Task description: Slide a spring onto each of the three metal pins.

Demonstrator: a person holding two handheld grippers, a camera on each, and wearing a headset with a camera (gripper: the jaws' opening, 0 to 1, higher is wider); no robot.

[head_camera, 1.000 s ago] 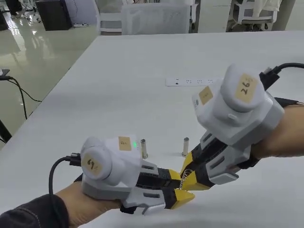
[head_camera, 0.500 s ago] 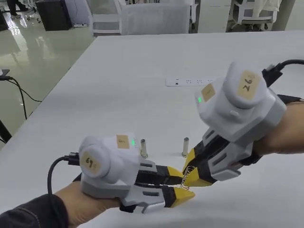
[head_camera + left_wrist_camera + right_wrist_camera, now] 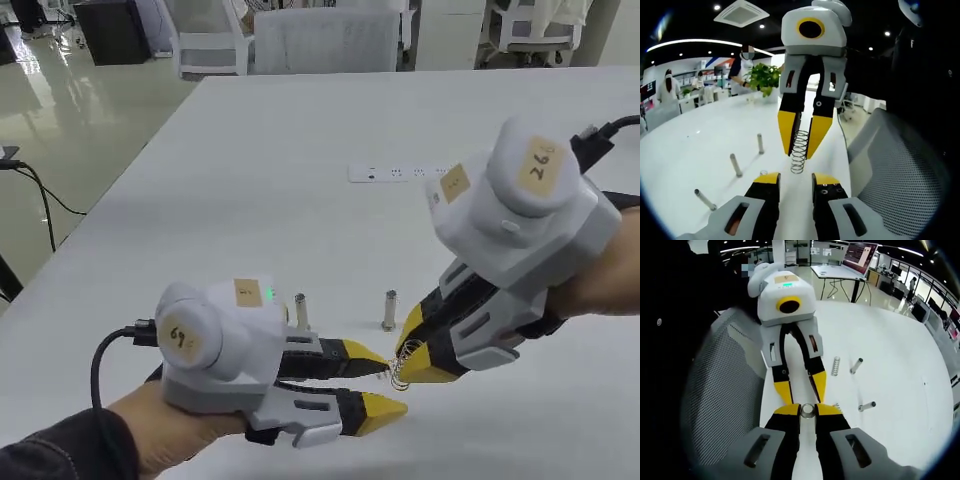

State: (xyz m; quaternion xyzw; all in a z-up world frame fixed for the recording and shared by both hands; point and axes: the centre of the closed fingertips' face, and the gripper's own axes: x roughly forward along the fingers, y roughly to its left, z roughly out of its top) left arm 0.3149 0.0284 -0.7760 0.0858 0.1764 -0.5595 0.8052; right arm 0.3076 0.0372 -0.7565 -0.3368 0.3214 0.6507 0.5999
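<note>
In the head view the right gripper (image 3: 405,365) clenched a spring (image 3: 400,375) near two upright pins (image 3: 390,310), with the left gripper (image 3: 388,385) unclenched beside it. The left gripper view had the spring between the right gripper's jaws, three pins left of it. The right gripper view showed a second spring (image 3: 835,366) lying beside the pins.
</note>
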